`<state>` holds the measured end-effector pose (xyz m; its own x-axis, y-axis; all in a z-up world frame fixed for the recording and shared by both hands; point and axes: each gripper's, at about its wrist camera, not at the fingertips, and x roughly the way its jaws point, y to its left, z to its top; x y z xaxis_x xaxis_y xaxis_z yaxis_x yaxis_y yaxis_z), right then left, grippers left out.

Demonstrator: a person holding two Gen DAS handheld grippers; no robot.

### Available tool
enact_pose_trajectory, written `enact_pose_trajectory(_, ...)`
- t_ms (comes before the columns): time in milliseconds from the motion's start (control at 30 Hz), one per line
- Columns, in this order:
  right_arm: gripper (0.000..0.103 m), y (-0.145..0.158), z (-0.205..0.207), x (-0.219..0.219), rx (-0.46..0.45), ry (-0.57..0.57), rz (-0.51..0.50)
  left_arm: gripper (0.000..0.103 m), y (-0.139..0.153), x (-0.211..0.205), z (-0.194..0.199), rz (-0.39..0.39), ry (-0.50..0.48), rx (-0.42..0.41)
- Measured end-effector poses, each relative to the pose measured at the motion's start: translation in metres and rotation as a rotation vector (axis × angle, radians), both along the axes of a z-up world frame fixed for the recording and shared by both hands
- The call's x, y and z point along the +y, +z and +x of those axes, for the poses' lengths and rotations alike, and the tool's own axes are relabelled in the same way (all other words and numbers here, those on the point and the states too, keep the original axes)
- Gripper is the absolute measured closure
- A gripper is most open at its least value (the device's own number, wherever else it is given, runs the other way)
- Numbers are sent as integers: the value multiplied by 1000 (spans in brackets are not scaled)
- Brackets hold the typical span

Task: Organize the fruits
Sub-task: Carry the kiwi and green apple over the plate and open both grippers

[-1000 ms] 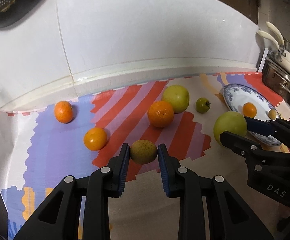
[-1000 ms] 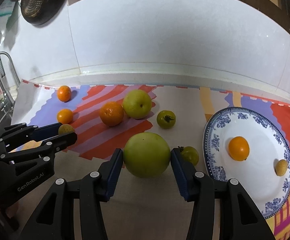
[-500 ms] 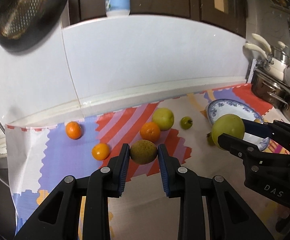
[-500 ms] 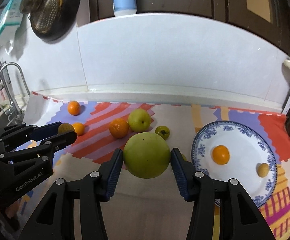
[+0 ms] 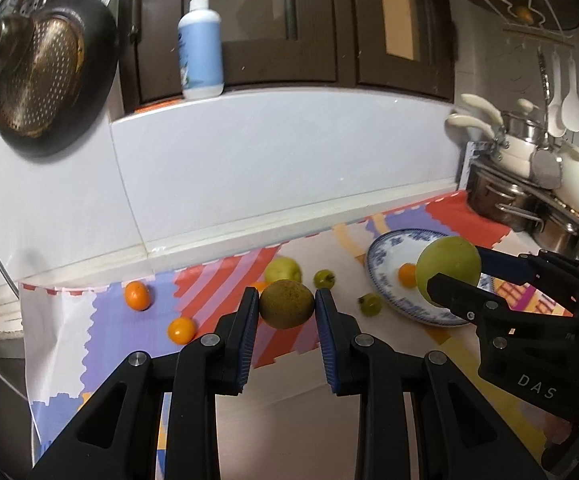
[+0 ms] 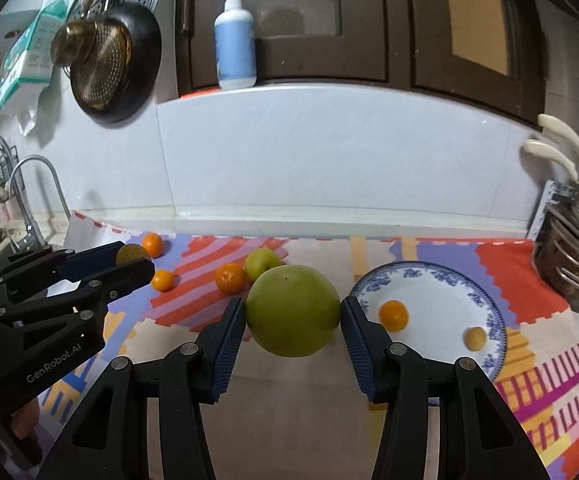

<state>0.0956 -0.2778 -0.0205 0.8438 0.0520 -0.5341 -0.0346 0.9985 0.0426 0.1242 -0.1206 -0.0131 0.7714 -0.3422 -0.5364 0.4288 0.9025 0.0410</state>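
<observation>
A brownish-green fruit (image 5: 286, 304) is pinched between the blue pads of the left gripper (image 5: 286, 312), held up in the air above the patterned mat (image 5: 101, 320) that covers the tabletop. To the right, the right gripper (image 6: 292, 316) is clamped on a big green pomelo-like fruit (image 6: 292, 316), also lifted clear of the mat and hanging just left of the blue-and-white plate (image 6: 485, 312).

On that plate sit a small orange (image 6: 394, 314) and, nearer its right rim, a little yellowish fruit (image 6: 475, 338). Left of the plate, lying on the mat's red stripes, are a yellow-green apple (image 6: 260, 262) and a mandarin (image 6: 230, 278) just beside it. Farther left of the plate are two more small oranges (image 5: 181, 330), one (image 5: 137, 295) close to the wall. Two small green fruits (image 5: 324, 279) lie between the apple and the plate; the blurred one (image 5: 370, 305) is just off the plate's rim.

Behind the plate is the white tiled wall, with a blue pump bottle (image 6: 235, 46) on the ledge above.
</observation>
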Motion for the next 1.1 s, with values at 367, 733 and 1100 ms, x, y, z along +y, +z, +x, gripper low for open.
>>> enact_pose_trajectory(367,53,13,-28,-34,-34,-80,3,74,16,-41,-14,-14,-65,-37)
enact_pose_trajectory(733,53,16,-36,-86,-40,-160,-16,74,18,-99,-8,-16,-143,-24)
enact_pose_trajectory(1100,53,0,-9,-137,-5,-193,-3,74,2,-159,29,14,-204,33)
